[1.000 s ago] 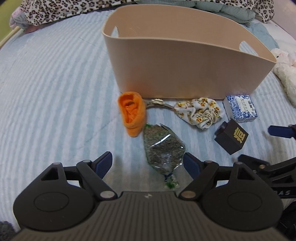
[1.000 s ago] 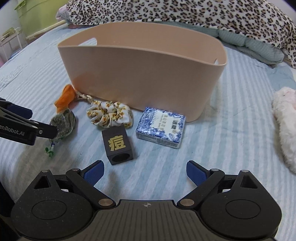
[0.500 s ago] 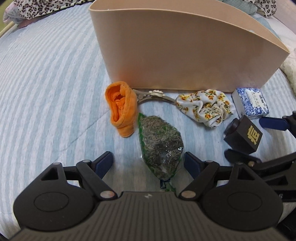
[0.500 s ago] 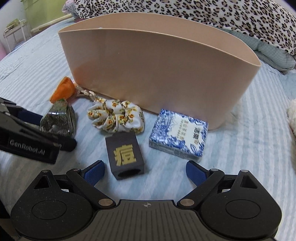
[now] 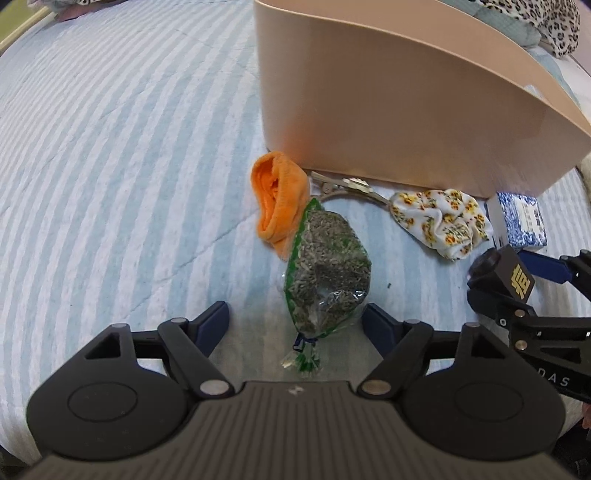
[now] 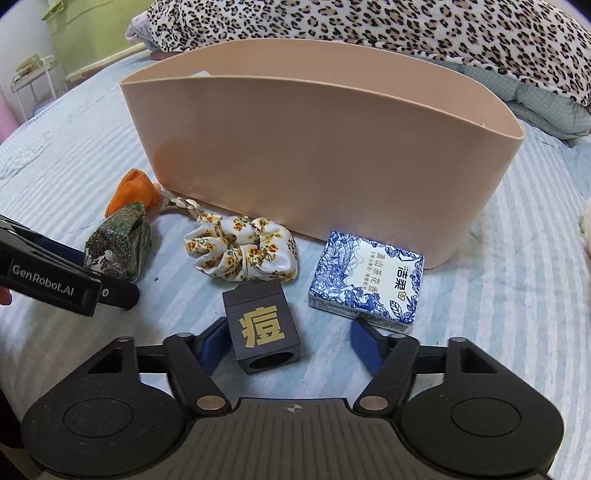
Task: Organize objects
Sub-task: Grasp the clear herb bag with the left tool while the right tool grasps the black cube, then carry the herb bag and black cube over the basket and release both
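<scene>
A beige bin point(image 5: 406, 107) point(image 6: 317, 147) stands on the striped bedspread. In front of it lie an orange cloth point(image 5: 277, 201) point(image 6: 131, 190), a clear bag of dried herbs point(image 5: 327, 269) point(image 6: 118, 242), a metal hair clip point(image 5: 347, 186), a floral scrunchie point(image 5: 443, 221) point(image 6: 243, 251), a blue-and-white box point(image 5: 522, 221) point(image 6: 367, 277) and a black cube with a gold character point(image 5: 513, 275) point(image 6: 262, 326). My left gripper point(image 5: 297, 325) is open around the bag's near end. My right gripper point(image 6: 288, 345) is open, with the cube between its fingers against the left one.
A leopard-print blanket point(image 6: 369, 33) and a pale green quilt point(image 6: 546, 107) lie behind the bin. A white plush edge point(image 6: 585, 229) shows at far right. Open bedspread point(image 5: 110, 166) stretches to the left of the objects.
Both grippers have moved forward and down. The herb bag now lies between my left fingers and the black cube between my right fingers. Both stay open.
</scene>
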A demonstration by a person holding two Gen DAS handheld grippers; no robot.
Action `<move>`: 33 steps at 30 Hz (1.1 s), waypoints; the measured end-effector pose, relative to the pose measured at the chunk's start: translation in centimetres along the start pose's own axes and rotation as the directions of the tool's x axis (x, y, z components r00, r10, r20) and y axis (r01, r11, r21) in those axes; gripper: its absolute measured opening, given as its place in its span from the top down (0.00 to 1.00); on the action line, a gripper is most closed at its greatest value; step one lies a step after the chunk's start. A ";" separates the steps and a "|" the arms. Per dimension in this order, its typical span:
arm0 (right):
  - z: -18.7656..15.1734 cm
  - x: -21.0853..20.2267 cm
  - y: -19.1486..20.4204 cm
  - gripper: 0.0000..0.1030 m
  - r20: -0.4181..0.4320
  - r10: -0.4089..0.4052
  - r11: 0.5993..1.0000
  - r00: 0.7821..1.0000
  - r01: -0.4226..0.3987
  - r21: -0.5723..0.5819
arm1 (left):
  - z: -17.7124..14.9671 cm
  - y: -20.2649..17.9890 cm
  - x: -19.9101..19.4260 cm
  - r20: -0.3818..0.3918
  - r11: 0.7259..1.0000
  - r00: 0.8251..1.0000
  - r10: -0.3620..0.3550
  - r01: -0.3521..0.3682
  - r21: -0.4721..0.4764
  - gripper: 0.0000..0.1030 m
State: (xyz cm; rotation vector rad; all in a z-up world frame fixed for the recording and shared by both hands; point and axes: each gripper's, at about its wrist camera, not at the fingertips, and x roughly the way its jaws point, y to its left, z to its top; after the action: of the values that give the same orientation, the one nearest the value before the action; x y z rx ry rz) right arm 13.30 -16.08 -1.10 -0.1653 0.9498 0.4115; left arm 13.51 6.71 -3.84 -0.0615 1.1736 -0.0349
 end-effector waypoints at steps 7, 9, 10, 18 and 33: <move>-0.1 -0.2 0.5 0.39 0.012 0.027 1.000 1.000 -0.027 -0.005 | 0.3 1.8 0.0 0.070 1.000 0.998 -0.004 0.006 -0.030 0.22; 0.2 0.0 0.5 0.41 0.016 0.040 0.999 0.999 -0.040 -0.009 | 0.5 2.1 0.1 0.089 0.999 0.996 -0.014 0.017 -0.034 0.22; 0.6 0.3 0.7 0.43 0.017 0.044 0.999 0.999 -0.044 -0.011 | 0.5 2.2 0.1 0.097 0.999 0.995 -0.019 0.023 -0.035 0.23; 0.7 0.2 0.7 0.71 0.025 0.061 0.998 0.998 -0.061 -0.003 | 0.2 3.4 -0.7 0.095 0.998 0.994 -0.054 0.058 -0.039 0.77; 0.5 -3.7 -0.9 0.71 0.065 0.060 0.997 0.996 -0.063 0.045 | -0.5 0.1 -5.1 0.100 0.994 0.990 -0.100 0.096 0.048 0.80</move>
State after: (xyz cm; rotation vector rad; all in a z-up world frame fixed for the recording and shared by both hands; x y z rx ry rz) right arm 12.14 -17.69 2.18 -0.0804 0.9031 0.4485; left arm 11.06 7.11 0.68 -0.0822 1.0662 -0.1421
